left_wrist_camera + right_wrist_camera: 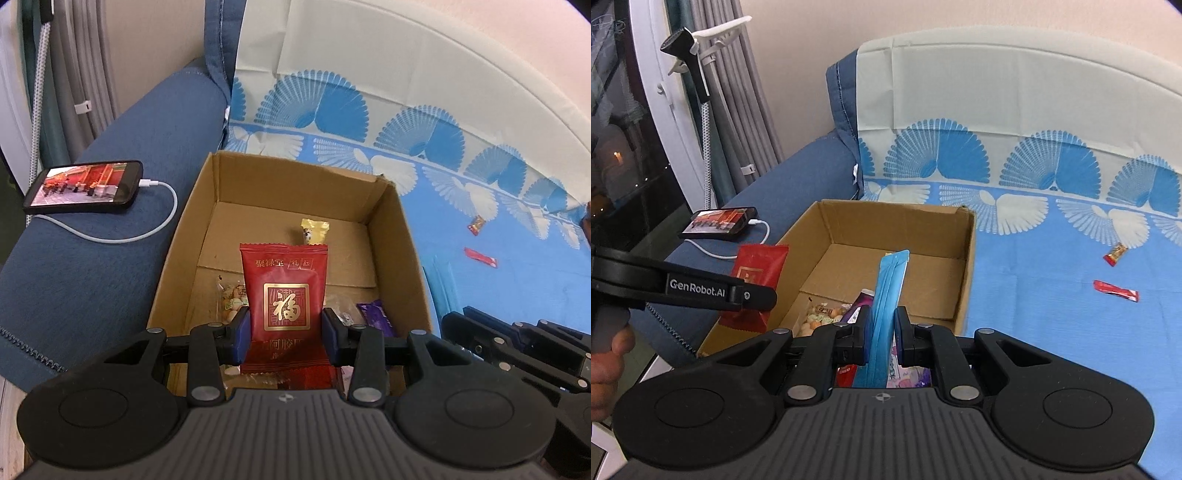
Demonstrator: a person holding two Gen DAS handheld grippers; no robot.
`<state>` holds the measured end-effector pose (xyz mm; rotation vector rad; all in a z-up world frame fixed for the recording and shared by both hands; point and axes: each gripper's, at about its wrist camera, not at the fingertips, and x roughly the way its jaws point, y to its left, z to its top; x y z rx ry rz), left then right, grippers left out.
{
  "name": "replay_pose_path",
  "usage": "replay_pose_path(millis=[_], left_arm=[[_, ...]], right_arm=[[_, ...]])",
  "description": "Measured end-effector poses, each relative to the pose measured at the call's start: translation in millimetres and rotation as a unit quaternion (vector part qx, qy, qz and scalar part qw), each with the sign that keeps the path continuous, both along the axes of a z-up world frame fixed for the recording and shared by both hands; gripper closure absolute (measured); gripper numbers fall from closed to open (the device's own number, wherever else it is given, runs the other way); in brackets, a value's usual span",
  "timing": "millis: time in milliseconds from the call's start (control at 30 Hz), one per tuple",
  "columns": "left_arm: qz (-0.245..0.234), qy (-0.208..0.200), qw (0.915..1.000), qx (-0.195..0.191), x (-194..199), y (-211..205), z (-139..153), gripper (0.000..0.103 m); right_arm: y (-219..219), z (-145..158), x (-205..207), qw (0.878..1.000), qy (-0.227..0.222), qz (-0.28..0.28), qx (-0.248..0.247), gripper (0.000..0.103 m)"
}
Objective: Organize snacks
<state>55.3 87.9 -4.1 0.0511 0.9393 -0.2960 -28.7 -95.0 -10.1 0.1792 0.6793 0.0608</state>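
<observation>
Already both jaws are loaded: the left gripper (286, 334) clamps a red packet (284, 295), the right gripper (882, 334) a blue packet (886, 295), above the box (964, 266) holding several snacks; beyond, two red candies (1115, 290) remain on the bed (1052, 314).

Your red packet (286, 295): lower edge lost behind left gripper (285, 328) body; gold candy (313, 230) half hidden behind its top. Purple wrapper (375, 314) and nut bag (232, 301) partly blocked by fingers. Your right gripper (882, 332) covers lower blue sachet (886, 306) (print beneath unreadable). Two red wrappers (1115, 290) on blue sheet (1052, 295) too small to identify. Phone (720, 223) screen blurred.
</observation>
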Motion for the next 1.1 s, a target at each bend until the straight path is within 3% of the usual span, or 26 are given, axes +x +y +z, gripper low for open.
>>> replay_pose_path(millis=[400,467,500,533,567,700,733,1100], left_arm=[[0.008,0.022,0.9994,0.025,45.2,-6.4,-40.5,0.057],[0.005,0.023,0.9992,0.034,51.8,-7.5,-46.4,0.049],[0.001,0.024,0.999,0.037,53.9,-8.3,-48.4,0.034],[-0.001,0.027,0.9988,0.04,56.2,-8.6,-50.3,0.008],[0.002,0.027,0.9986,0.045,57.2,-8.5,-51.1,0.001],[0.021,0.017,0.9968,0.075,54.2,-3.2,-54.5,0.0],[0.021,0.019,0.9965,0.078,51.8,-1.4,-55.7,0.0],[0.046,0.025,0.9966,0.064,-11.8,19.0,-44.0,0.0]], right_arm=[[1.4,-34.7,51.4,0.999,0.034,0.002,0.0,0.089],[0.9,-39.3,58.3,0.999,0.038,0.001,0.001,0.089],[0.3,-40.9,61.7,0.999,0.04,0.001,0.002,0.087],[0.2,-42.5,64.6,0.999,0.042,0.0,0.003,0.086],[-0.6,-43.5,67.3,0.999,0.045,-0.003,0.003,0.085],[-5.4,-44.4,68.9,0.998,0.061,-0.022,0.008,0.024],[-5.2,-43.8,66.0,0.998,0.06,-0.022,0.007,0.019],[12.7,-28.2,4.4,0.998,0.058,0.0,-0.019,0.009]])
